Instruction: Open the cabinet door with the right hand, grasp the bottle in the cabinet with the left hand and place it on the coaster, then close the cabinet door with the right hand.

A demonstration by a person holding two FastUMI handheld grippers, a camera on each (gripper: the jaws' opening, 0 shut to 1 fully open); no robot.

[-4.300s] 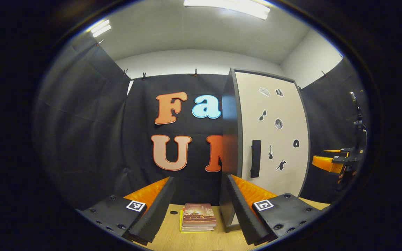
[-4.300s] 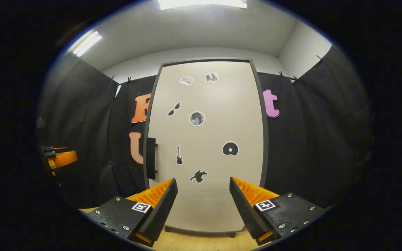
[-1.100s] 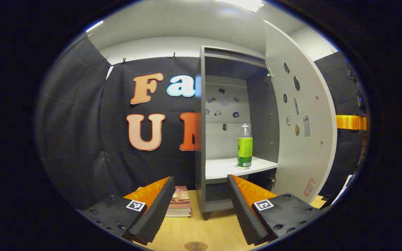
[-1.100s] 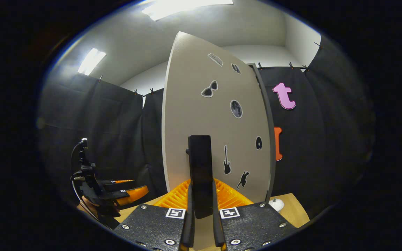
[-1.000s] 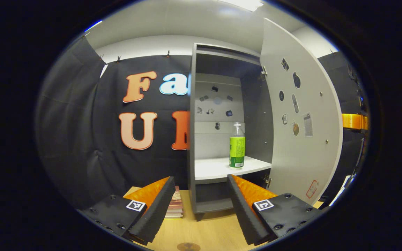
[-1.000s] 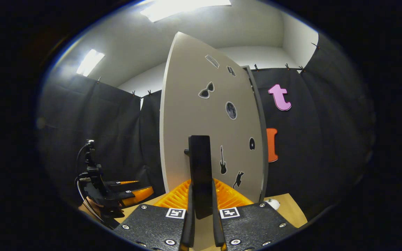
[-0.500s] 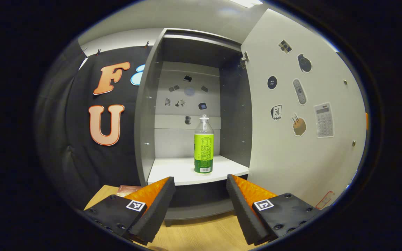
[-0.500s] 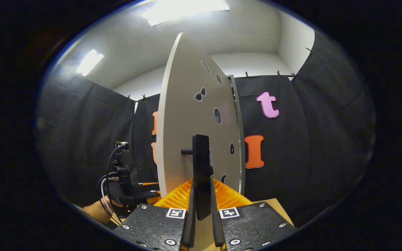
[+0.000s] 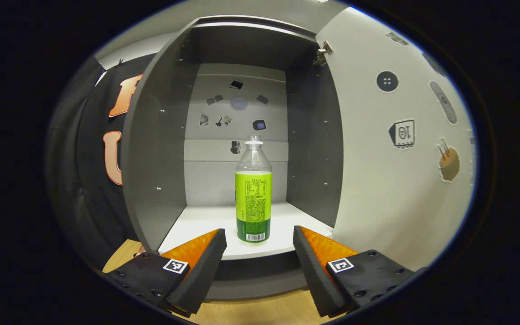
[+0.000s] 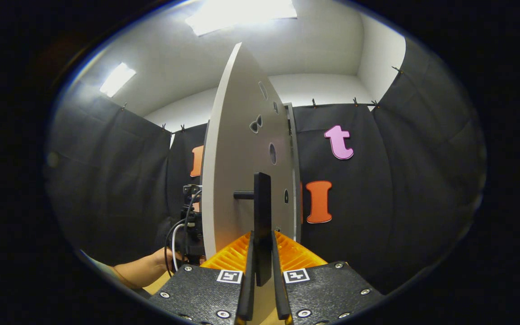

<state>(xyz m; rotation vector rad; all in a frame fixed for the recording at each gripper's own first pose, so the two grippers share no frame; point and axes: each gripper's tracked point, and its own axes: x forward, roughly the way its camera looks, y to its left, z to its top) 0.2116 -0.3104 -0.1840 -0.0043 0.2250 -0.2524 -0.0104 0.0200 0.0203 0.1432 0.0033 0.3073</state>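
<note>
In the left gripper view a clear bottle (image 9: 253, 198) with a green label and a white cap stands upright on the white shelf (image 9: 197, 225) of the open grey cabinet (image 9: 151, 149). My left gripper (image 9: 256, 243) is open just in front of the shelf edge, the bottle straight ahead between its fingers and a little beyond the tips. The door (image 9: 391, 180) stands swung out to the right. In the right gripper view my right gripper (image 10: 261, 246) is shut on the black door handle (image 10: 262, 216), and the door (image 10: 237, 171) shows nearly edge-on.
The wooden tabletop (image 9: 260, 313) runs under the cabinet's base. Left of the door in the right gripper view, a hand (image 10: 151, 264) holds the other gripper's black body and cables (image 10: 190, 225). Black cloth walls close the booth on all sides.
The door has swung open with my right gripper shut on its handle. My left gripper has moved in toward the cabinet, so the bottle now looms larger and centred between its fingers.
</note>
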